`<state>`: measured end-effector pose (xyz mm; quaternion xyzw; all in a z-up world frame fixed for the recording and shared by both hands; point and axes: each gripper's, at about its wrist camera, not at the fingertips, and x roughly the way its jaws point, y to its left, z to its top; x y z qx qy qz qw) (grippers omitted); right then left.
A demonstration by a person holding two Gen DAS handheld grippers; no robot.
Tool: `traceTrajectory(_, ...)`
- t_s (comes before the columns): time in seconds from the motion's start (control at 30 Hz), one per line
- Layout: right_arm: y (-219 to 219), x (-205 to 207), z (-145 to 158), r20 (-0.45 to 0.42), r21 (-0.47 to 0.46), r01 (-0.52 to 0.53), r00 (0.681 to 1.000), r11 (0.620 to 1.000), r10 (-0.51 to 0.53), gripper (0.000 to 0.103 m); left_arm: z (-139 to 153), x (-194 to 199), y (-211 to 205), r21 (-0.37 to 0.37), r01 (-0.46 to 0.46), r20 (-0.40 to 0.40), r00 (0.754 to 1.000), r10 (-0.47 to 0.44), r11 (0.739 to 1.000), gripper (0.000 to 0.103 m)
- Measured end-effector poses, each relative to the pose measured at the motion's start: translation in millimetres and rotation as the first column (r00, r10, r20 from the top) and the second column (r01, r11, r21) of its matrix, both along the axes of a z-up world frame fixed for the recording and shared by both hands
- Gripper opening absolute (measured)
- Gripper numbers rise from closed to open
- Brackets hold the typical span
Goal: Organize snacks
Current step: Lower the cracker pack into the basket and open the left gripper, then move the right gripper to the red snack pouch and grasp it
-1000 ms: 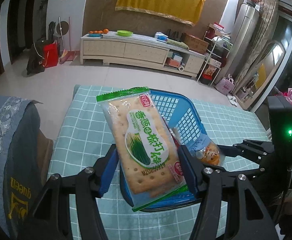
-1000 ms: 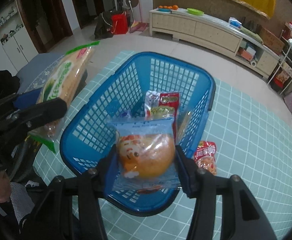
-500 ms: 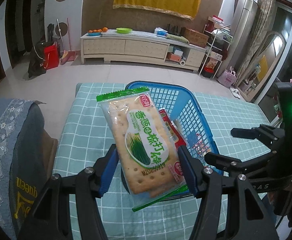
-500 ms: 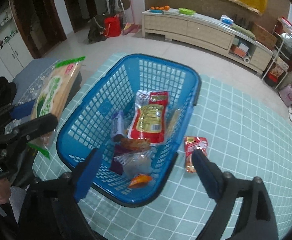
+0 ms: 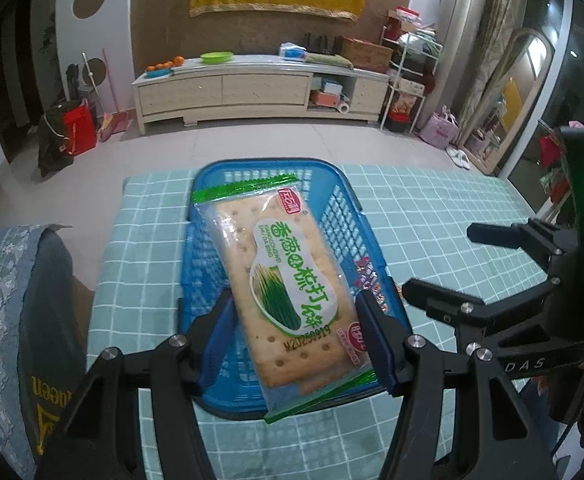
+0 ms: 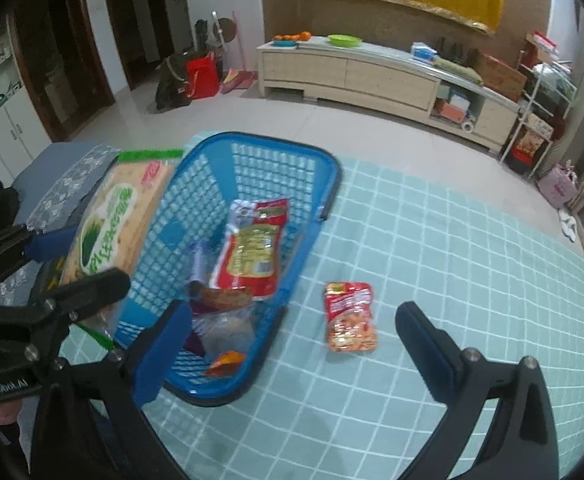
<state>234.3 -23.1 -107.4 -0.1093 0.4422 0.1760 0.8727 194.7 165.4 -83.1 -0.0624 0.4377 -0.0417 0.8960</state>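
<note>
My left gripper (image 5: 294,320) is shut on a pack of green-onion crackers (image 5: 287,280), held tilted over the near end of the blue basket (image 5: 344,220). From the right wrist, the same crackers (image 6: 115,216) hang by the left rim of the basket (image 6: 251,140). Inside lie a red-and-yellow packet (image 6: 255,252) and a clear bun packet (image 6: 223,332). My right gripper (image 6: 292,312) stands wide open with nothing held. Its left finger is over the basket's near corner. A small red snack packet (image 6: 350,316) lies on the cloth between its fingers, well below them.
A teal checked cloth (image 5: 432,208) covers the table. A chair with a blue patterned cover (image 5: 11,300) stands against the table's left side. The right gripper (image 5: 438,260) reaches in from the right beside the basket. Beyond the far edge is bare floor.
The right gripper let go of the bun packet, which now lies in the basket, and its jaws went wide. The left gripper carried the crackers from the basket's left side to above it.
</note>
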Motion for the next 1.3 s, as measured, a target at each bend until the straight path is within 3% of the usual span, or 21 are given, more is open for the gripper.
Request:
traceTrajectory(0.67, -37, 31, -29, -0.029, -0.007, 0.066, 0.997, 0.998, -0.066, 0.103, -46, 61, -26, 0.057, 0.082, -0.106, 0.992, -0.076, 0.995, 0.058)
traceTrajectory(0.8, -42, 31, -26, -0.026, 0.005, 0.072, 0.997, 0.997, -0.072, 0.103, -45, 58, -23, 0.096, 0.060, -0.085, 0.995, -0.052, 0.994, 0.071)
traceTrajectory(0.9, -45, 29, -26, -0.038, 0.009, 0.070, 0.997, 0.997, -0.070, 0.103, -45, 53, -23, 0.083, 0.060, -0.099, 0.994, -0.052, 0.995, 0.071)
traceTrajectory(1.3, -45, -5, -9, -0.028, 0.029, 0.055, 0.998, 0.998, -0.054, 0.103, -13, 6, -13, -0.005, 0.038, -0.037, 0.999, -0.038, 0.999, 0.071)
